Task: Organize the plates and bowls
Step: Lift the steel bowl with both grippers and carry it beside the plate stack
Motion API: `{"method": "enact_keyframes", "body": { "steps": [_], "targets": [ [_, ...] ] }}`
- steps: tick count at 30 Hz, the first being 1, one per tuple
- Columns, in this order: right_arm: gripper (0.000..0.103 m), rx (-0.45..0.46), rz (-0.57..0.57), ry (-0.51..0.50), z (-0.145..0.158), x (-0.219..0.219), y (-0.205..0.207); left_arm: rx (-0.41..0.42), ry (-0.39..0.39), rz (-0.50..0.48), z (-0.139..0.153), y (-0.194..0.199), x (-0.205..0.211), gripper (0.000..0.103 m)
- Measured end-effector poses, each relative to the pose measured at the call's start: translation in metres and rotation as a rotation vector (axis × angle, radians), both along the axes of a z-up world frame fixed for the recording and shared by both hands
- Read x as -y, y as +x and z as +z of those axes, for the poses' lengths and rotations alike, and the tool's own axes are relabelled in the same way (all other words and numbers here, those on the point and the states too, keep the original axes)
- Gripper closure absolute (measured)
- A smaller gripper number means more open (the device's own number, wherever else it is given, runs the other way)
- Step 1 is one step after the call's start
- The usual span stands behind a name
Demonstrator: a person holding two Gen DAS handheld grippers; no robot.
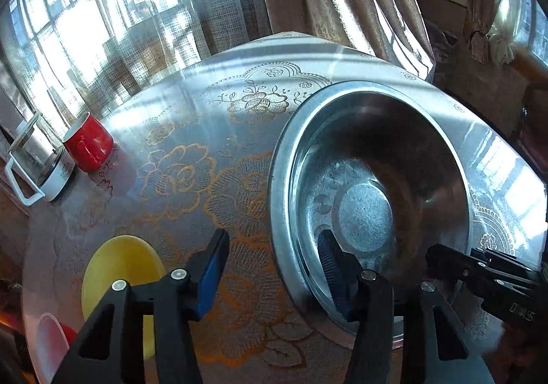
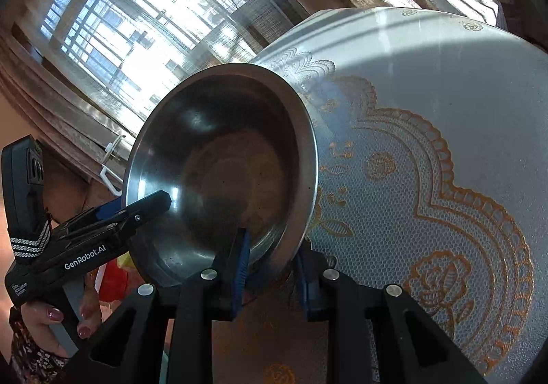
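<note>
Both grippers are on the same wide-rimmed stainless steel bowl (image 1: 373,199), which sits tilted over the right part of the round table with the glossy gold-flower lace cloth (image 1: 191,178). The left gripper (image 1: 270,267) has its tongs spread wide apart, straddling the bowl's near rim: one blue pad inside the bowl, the other outside over the cloth, neither pressing the metal as far as I can see. The right gripper (image 2: 274,267) comes in from the opposite side and has its tongs pinched onto the rim, one finger inside, one outside. Count-wise: one steel bowl, one flat yellow plate (image 1: 120,277) near the left finger, a small white-and-red bowl (image 1: 51,346) just beside that at the table's edge, one red mug (image 1: 89,141) and one glass jug with a white handle (image 1: 37,164) at the far left edge. The middle of the cloth between bowl and plate is open.
</note>
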State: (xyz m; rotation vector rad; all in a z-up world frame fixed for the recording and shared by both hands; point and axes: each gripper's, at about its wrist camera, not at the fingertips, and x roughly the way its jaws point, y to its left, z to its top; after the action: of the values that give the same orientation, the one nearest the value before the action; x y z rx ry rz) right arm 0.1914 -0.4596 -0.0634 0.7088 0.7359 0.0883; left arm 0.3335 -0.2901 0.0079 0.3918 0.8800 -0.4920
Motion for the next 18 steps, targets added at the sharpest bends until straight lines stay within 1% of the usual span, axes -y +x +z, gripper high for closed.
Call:
{"method": "enact_keyframes", "body": {
  "steps": [3, 4, 6, 9, 10, 11, 12, 18],
  "targets": [
    [0.078, 0.006, 0.014, 0.007, 0.0, -0.002, 0.002, -0.085, -0.054, 0.027, -0.009, 0.006, -0.008, 0.069],
    [0.078, 0.008, 0.017, 0.005, 0.001, -0.003, 0.003, -0.105, -0.072, 0.03, -0.01, 0.005, -0.01, 0.075],
    [0.078, 0.01, 0.021, 0.0, 0.001, -0.004, 0.003, -0.129, -0.081, 0.018, -0.012, 0.0, -0.011, 0.083],
    [0.079, 0.006, 0.015, 0.008, -0.001, -0.001, 0.002, -0.072, -0.046, -0.006, -0.009, -0.016, -0.007, 0.084],
    [0.082, 0.005, 0.014, 0.011, -0.001, -0.001, 0.001, -0.058, -0.037, -0.015, -0.007, -0.021, -0.006, 0.083],
    [0.085, 0.007, 0.016, 0.013, -0.001, 0.0, 0.001, -0.053, -0.033, -0.019, -0.007, -0.025, -0.006, 0.083],
    [0.087, 0.008, 0.017, 0.013, -0.001, -0.001, 0.001, -0.054, -0.034, -0.019, -0.007, -0.027, -0.007, 0.083],
    [0.089, 0.036, 0.008, 0.019, 0.002, -0.007, -0.012, -0.07, -0.048, 0.015, -0.012, -0.041, -0.021, 0.082]
  ]
}}
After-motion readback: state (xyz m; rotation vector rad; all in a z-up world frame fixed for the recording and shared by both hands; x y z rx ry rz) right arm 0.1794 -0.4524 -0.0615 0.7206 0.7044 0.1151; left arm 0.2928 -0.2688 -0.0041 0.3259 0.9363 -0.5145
